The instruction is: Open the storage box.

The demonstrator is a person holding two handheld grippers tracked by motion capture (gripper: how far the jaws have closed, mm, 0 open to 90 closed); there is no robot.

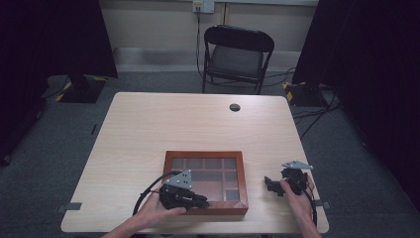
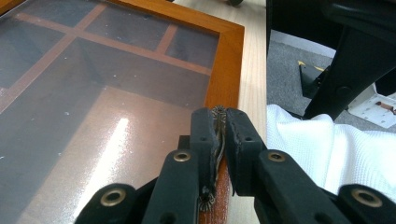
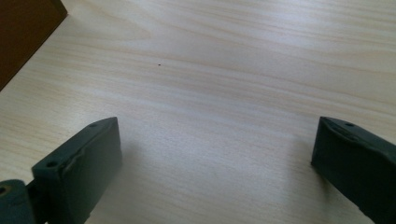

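A reddish-brown wooden box [image 1: 206,155] with a glass lid over several compartments lies at the table's near middle. At the box's front edge my left gripper [image 1: 201,201] is held by a hand. In the left gripper view that gripper [image 2: 221,117] is shut on a small ornate brass clasp [image 2: 217,111] on the lid's wooden frame [image 2: 229,60]. My right gripper [image 1: 270,185] rests to the right of the box, apart from it. Seen from its own camera, the right gripper [image 3: 215,154] stands open above bare tabletop, with a corner of the box [image 3: 23,32] at upper left.
The light wooden table [image 1: 148,124] has a round cable hole [image 1: 235,107] near its far edge. A black folding chair [image 1: 236,57] stands beyond it. Dark curtains hang at both sides. A white sleeve [image 2: 327,149] lies beside the left gripper.
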